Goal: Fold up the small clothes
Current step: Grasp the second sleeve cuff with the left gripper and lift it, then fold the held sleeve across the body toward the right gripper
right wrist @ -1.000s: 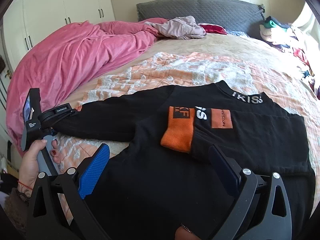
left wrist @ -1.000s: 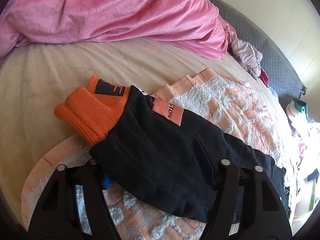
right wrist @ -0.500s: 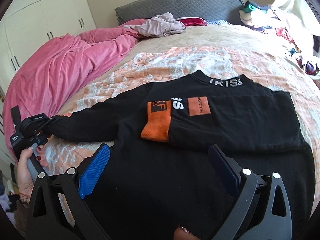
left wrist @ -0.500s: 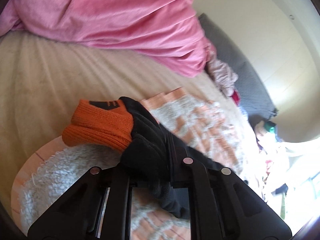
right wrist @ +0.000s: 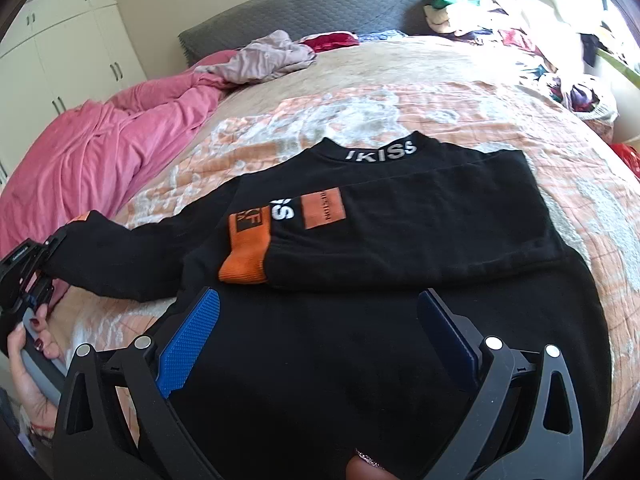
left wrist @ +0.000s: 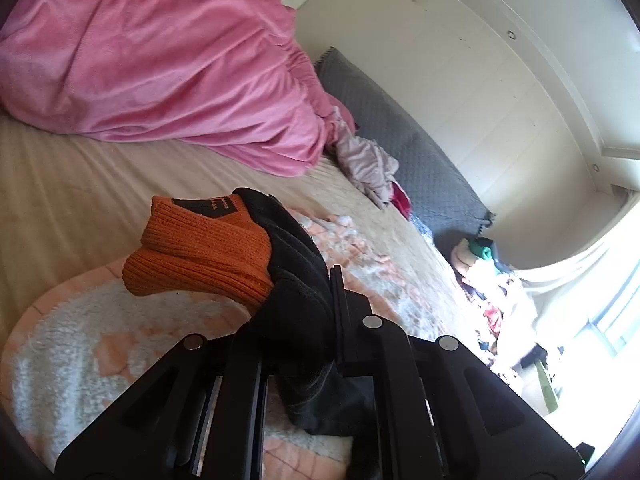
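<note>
A black sweatshirt (right wrist: 400,320) lies spread on the bed, collar away from me. One sleeve is folded across the chest, its orange cuff (right wrist: 245,254) lying flat. The other sleeve (right wrist: 132,256) stretches left to my left gripper (right wrist: 50,250). In the left wrist view my left gripper (left wrist: 298,312) is shut on that black sleeve (left wrist: 300,280) just behind its orange cuff (left wrist: 200,258), and the cuff hangs lifted off the blanket. My right gripper (right wrist: 320,320) stands open above the sweatshirt's lower body, with its blue pads (right wrist: 188,344) wide apart and nothing between them.
The sweatshirt rests on an orange-and-white blanket (right wrist: 360,120). A pink duvet (right wrist: 100,152) is heaped along the left side. A mauve garment (right wrist: 272,58) lies by the grey headboard (right wrist: 300,12). Piled clothes (right wrist: 520,32) sit at the far right. A hand (right wrist: 28,356) holds the left gripper.
My left gripper has shut on the sleeve behind the orange cuff and raised it off the blanket, tilting upward. The right gripper has shifted sideways and rolled over the sweatshirt, still open.
</note>
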The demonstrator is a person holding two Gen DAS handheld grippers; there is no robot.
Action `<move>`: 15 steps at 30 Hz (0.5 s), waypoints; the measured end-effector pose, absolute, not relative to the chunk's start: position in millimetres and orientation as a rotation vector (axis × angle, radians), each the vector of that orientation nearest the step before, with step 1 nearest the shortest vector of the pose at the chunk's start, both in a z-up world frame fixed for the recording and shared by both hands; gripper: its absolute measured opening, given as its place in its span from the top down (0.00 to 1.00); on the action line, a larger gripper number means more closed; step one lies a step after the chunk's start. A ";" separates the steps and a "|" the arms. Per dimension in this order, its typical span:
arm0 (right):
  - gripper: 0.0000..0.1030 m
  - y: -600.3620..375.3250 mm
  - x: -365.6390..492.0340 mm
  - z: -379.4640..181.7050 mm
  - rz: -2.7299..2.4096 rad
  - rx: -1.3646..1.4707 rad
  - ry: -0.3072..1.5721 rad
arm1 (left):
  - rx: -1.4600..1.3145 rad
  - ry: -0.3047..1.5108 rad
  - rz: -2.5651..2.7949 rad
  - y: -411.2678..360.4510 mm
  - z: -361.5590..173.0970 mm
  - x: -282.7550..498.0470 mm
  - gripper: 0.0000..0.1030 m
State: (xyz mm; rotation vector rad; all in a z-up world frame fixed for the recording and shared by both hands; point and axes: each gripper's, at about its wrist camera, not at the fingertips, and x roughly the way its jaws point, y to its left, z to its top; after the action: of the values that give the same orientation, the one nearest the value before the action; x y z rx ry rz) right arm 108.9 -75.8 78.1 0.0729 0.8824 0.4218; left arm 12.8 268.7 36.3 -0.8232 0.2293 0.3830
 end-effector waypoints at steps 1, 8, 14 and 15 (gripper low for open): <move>0.04 -78.9 109.3 79.0 0.414 0.080 0.880 | -0.819 0.228 0.367 265.2 38.3 14.6 0.97; 0.04 -98.0 109.8 85.6 0.370 0.103 0.870 | -0.763 0.229 0.215 236.2 51.2 32.0 0.97; 0.04 -109.4 108.7 89.4 0.344 0.107 0.856 | -0.727 0.242 0.121 211.4 58.2 47.0 0.97; 0.04 -110.4 108.9 89.9 0.342 0.108 0.855 | -0.722 0.246 0.105 207.5 58.7 49.3 0.97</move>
State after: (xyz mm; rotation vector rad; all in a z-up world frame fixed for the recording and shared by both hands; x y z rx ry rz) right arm 108.9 -110.4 89.9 0.1076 0.8549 0.3417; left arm 49.3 207.5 58.7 -0.7222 0.2458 0.1055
